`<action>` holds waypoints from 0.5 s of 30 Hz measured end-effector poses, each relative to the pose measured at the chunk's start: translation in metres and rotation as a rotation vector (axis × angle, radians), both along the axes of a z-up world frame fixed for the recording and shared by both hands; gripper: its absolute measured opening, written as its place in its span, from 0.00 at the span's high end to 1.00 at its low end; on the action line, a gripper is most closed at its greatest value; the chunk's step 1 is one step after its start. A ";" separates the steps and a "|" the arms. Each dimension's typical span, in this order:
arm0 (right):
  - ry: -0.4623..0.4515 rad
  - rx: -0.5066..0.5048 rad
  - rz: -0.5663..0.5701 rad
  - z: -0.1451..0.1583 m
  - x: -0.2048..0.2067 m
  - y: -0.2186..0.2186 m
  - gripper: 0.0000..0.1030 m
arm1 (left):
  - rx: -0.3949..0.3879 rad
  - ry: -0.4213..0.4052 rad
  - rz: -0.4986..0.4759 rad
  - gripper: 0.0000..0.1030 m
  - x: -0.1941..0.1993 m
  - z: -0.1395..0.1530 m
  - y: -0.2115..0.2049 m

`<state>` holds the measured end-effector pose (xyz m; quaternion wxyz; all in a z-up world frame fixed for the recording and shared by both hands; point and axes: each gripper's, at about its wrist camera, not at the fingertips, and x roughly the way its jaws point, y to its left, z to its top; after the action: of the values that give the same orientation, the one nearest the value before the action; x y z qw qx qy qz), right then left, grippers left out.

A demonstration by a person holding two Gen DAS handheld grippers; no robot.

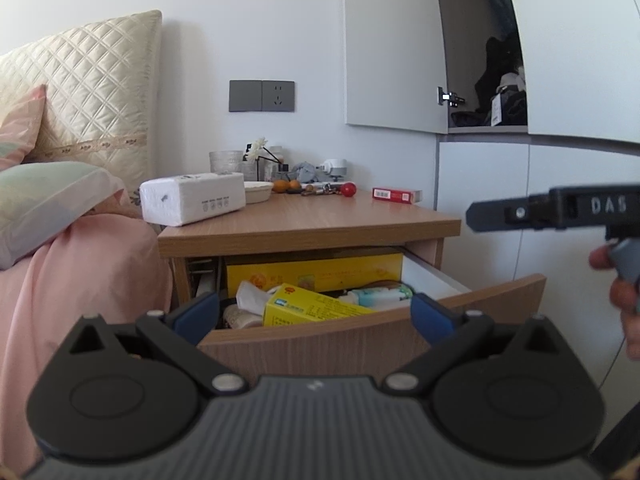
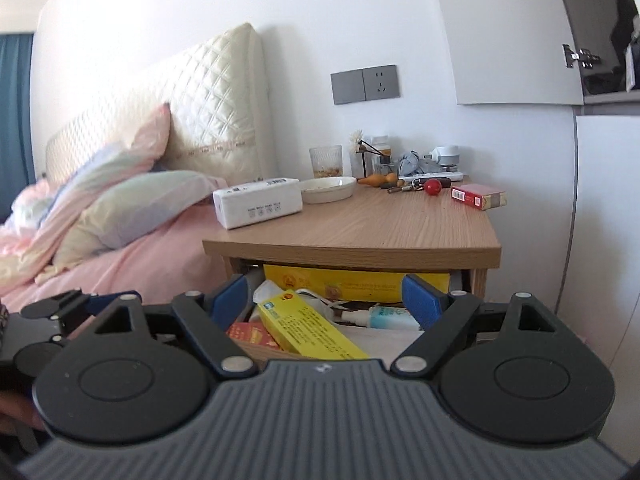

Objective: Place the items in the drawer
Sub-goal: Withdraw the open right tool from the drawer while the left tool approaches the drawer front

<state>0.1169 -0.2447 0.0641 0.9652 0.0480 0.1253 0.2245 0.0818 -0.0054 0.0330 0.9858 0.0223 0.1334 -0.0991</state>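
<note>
The nightstand drawer (image 1: 360, 332) stands pulled open and full: a yellow box (image 1: 312, 308) (image 2: 308, 330), a long yellow carton (image 1: 316, 270), tissue and a small white bottle (image 2: 384, 316). My left gripper (image 1: 314, 312) is open and empty just in front of the drawer. My right gripper (image 2: 326, 298) is open and empty above the drawer's front. On the nightstand top (image 2: 380, 224) lie a white tissue pack (image 1: 192, 198) (image 2: 258, 200), a red cigarette box (image 1: 396, 195) (image 2: 478, 197), keys with a red ball (image 2: 433, 186) and a bowl (image 2: 328, 189).
A bed with pink sheets and pillows (image 2: 120, 216) borders the nightstand on the left. A white wardrobe (image 1: 500, 184) with an open upper door stands on the right. A glass (image 2: 326, 161), bottles and a cloth crowd the nightstand's back. The right gripper shows in the left wrist view (image 1: 552, 212).
</note>
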 end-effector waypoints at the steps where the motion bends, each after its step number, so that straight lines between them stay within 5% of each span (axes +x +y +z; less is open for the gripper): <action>1: -0.004 0.012 -0.005 -0.003 -0.001 0.000 0.17 | -0.004 0.000 0.004 0.00 -0.001 -0.001 0.000; 15: -0.104 -0.011 -0.093 -0.023 -0.026 -0.007 0.17 | -0.025 -0.018 0.007 0.00 -0.007 0.002 0.002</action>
<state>0.0909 -0.2519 0.0407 0.9801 0.0367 0.0737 0.1808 0.0746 -0.0032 0.0347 0.9876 0.0103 0.1232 -0.0969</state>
